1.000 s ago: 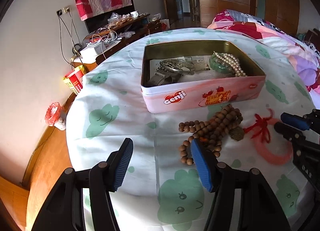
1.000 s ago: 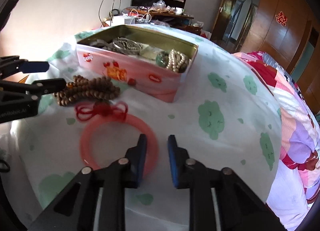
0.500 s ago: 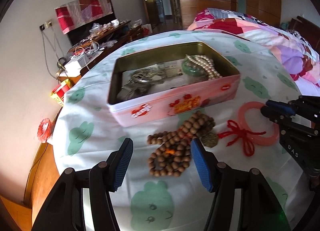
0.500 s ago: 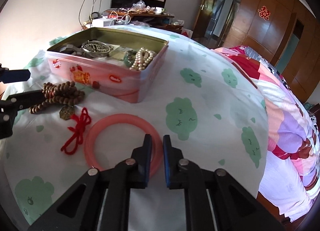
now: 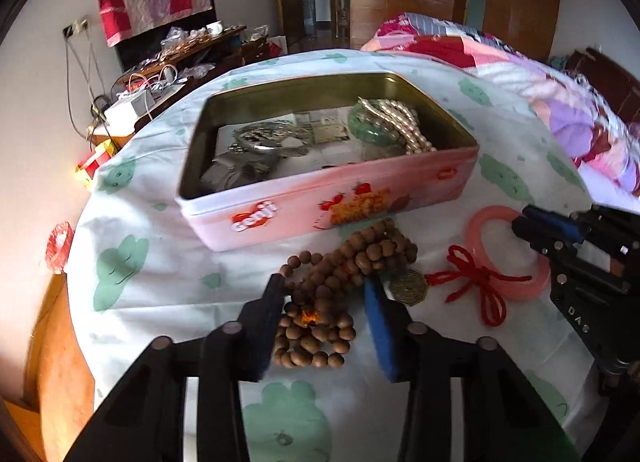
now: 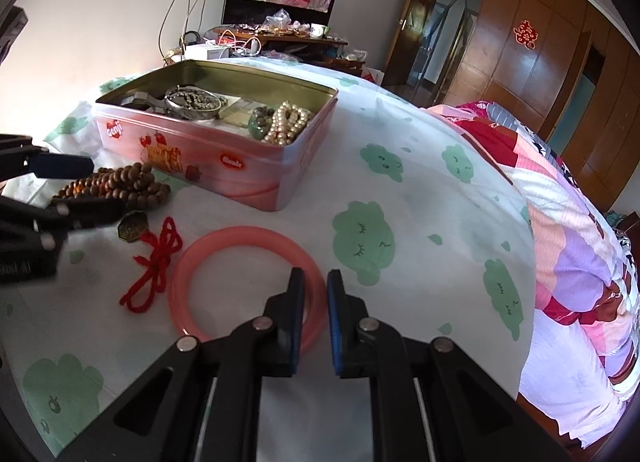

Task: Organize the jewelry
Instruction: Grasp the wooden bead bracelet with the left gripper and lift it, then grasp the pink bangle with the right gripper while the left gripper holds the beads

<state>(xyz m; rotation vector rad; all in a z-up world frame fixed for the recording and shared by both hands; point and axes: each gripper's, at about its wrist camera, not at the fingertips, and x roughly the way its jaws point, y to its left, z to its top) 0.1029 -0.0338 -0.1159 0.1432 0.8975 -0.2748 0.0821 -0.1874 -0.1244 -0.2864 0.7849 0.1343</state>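
Straddling the heap of wooden beads (image 5: 344,278), the left gripper (image 5: 326,302) has just been closing its jaws, with the beads between them; the pads sit at the edges of the heap, and whether they press on it yet cannot be told from either view. The beads lie on a cloth (image 5: 132,286) printed with green clouds, just in front of a pink tin (image 5: 320,201), whose lid is off. Inside the tin are a string of pearls (image 5: 400,121) lying over a green bangle (image 5: 364,129) at the right end, and silvery metal pieces (image 5: 256,141) on some paper at the left. A brass coin charm (image 5: 408,286) rests beside the beads, joined to a knot of red cord (image 5: 476,286) that reaches the pink bangle (image 6: 224,254). The right gripper (image 6: 316,286) has its jaws drawn nearly together on the near right rim of that bangle: one pad stands inside the ring and the other outside it, pinching the band. The bangle lies flat on the cloth, well to the right of the beads and near the tin's right corner. In the right wrist view the left gripper shows at the left edge, its tips on either side of the beads. A patterned quilt (image 6: 560,221) lies beyond the cloth on the right.
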